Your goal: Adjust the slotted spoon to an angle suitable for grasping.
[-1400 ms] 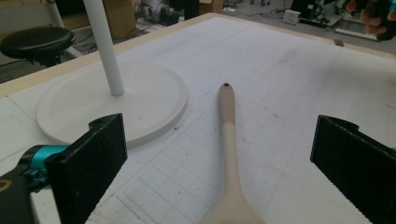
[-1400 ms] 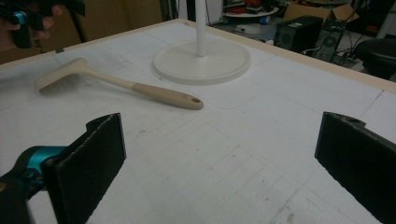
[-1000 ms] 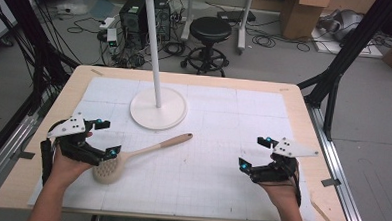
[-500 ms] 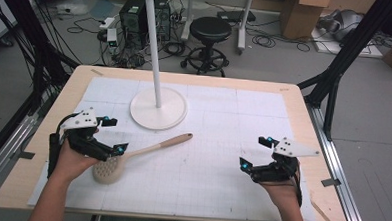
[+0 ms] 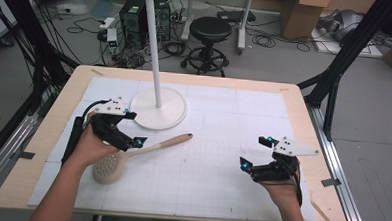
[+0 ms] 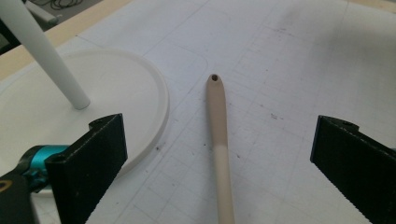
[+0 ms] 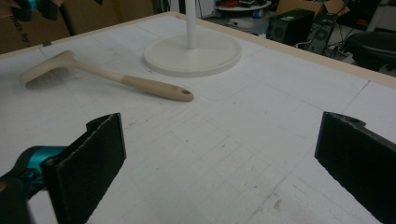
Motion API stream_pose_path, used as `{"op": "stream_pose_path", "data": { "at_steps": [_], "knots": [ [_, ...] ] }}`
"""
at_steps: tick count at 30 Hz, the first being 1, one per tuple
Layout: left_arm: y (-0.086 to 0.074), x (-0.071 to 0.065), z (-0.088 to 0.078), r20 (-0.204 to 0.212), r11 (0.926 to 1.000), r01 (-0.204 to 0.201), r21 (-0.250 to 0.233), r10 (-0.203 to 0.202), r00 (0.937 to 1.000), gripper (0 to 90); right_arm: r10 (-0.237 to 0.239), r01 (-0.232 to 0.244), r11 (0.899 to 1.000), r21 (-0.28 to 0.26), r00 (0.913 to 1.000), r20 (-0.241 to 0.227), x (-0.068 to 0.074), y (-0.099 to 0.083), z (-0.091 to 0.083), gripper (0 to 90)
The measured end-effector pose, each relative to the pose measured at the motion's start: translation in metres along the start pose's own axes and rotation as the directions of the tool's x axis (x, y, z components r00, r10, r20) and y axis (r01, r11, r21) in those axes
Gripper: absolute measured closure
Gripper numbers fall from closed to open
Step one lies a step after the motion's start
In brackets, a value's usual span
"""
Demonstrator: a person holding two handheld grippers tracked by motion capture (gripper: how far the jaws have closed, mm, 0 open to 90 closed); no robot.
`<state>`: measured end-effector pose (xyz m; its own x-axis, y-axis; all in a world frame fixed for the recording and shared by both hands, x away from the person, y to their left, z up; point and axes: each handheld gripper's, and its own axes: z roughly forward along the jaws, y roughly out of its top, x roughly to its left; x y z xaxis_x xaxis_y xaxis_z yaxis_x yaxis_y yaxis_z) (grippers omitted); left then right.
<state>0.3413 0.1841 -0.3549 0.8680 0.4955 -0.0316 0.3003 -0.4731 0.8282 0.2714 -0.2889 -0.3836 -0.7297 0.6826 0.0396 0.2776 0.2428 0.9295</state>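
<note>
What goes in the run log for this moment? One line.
left gripper: open, above brush handle | right gripper: open, idle | stand: upright

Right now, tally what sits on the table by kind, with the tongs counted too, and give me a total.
Brush: 1
Stand: 1
Tongs: 2, the left tongs open over the brush handle, the right tongs open above bare mat
Total: 4
</note>
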Motion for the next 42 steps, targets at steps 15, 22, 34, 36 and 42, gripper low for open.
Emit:
{"op": "stream_pose_path", "data": {
  "at_steps": [15, 22, 34, 36, 42],
  "knots": [
    [0.014, -0.001, 0.046, 0.028, 0.983, -0.027, 0.182, 0.022, 0.9994, 8.4, -0.003, 0.003, 1.0, 0.011, 1.0, -0.006, 0.001, 0.0, 0.002, 0.7],
    [0.018, -0.004, 0.06, 0.04, 0.9692, -0.05, 0.241, 0.042, 0.9983, 14.3, -0.01, 0.01, 1.0, 0.007, 0.9999, -0.004, 0.001, 0.0, 0.003, 0.7],
    [0.011, -0.001, 0.082, 0.04, 0.9295, -0.072, 0.362, 0.061, 0.9973, 24.7, -0.005, 0.005, 1.0, 0.016, 1.0, -0.005, 0.002, -0.002, 0.002, 0.7],
    [0.01, -0.001, 0.086, 0.044, 0.9197, -0.079, 0.385, 0.068, 0.9968, 27.2, -0.011, 0.011, 1.0, 0.013, 0.9999, -0.004, 0.002, -0.001, 0.002, 0.7],
    [0.005, 0.0, 0.095, 0.072, 0.8991, -0.077, 0.431, 0.051, 0.9961, 37.7, -0.01, 0.01, 1.0, 0.017, 0.9999, -0.005, 0.002, -0.003, 0.002, 0.7]
  ]
}}
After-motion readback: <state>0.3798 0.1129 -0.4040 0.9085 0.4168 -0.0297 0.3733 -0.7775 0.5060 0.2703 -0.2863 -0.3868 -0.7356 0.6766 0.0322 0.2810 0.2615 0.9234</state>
